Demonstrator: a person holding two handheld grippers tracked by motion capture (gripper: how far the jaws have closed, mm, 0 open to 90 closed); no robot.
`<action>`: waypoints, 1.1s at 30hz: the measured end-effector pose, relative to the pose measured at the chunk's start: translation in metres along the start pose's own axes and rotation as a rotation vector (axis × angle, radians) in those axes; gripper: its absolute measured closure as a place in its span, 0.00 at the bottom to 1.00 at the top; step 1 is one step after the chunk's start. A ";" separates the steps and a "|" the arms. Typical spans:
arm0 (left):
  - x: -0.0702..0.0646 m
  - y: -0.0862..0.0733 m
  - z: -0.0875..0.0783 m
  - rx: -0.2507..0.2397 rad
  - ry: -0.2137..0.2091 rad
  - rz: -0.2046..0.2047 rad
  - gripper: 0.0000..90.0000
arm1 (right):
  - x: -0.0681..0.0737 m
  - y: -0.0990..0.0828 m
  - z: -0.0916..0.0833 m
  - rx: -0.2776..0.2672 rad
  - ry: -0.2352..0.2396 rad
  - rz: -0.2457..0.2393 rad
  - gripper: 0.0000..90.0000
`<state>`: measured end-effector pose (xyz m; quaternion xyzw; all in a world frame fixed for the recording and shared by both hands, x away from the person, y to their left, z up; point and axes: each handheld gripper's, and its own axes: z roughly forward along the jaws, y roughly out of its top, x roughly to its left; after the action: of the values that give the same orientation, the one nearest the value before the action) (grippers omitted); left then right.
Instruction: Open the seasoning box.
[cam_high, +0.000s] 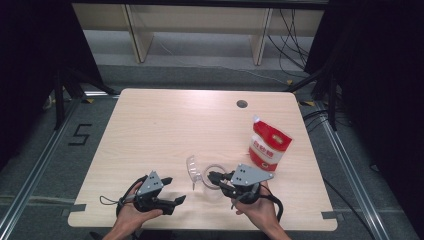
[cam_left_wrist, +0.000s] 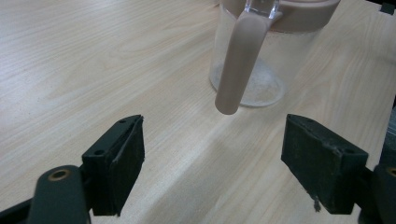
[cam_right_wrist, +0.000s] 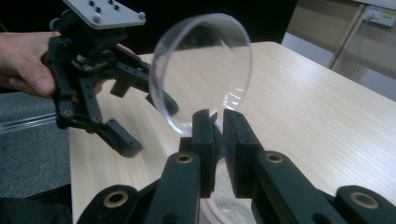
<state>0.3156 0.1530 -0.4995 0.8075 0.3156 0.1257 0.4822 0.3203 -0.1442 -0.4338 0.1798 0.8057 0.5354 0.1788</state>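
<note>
A clear pitcher (cam_high: 215, 182) with a beige rim and handle (cam_left_wrist: 238, 65) stands near the table's front edge. Its round clear lid (cam_right_wrist: 205, 70) is tipped up on edge toward the left of the pitcher (cam_left_wrist: 271, 70). My right gripper (cam_right_wrist: 218, 123) is shut on the lid's lower edge, with only a narrow slit between its pads. It reaches the pitcher from the right in the high view (cam_high: 211, 177). My left gripper (cam_left_wrist: 212, 163) stands wide open, holding nothing, a short way from the handle. It sits left of the pitcher (cam_high: 176, 189).
A red and white pouch (cam_high: 268, 146) stands upright to the right of the pitcher. A round hole (cam_high: 242, 104) is in the table (cam_high: 150, 125) near its far edge. Both hands sit close to the front edge.
</note>
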 end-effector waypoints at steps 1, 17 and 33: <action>0.001 0.000 0.000 0.002 -0.002 0.003 0.23 | -0.002 -0.001 -0.003 0.011 -0.002 0.005 0.91; -0.001 0.000 0.000 -0.030 -0.060 -0.023 0.17 | -0.032 -0.025 -0.048 -0.009 -0.143 0.090 0.64; -0.001 0.000 0.003 -0.023 -0.046 0.001 0.17 | -0.046 -0.055 -0.080 0.003 -0.231 0.226 0.43</action>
<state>0.3163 0.1505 -0.5005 0.8049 0.3024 0.1109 0.4984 0.3163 -0.2503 -0.4516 0.3298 0.7553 0.5266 0.2087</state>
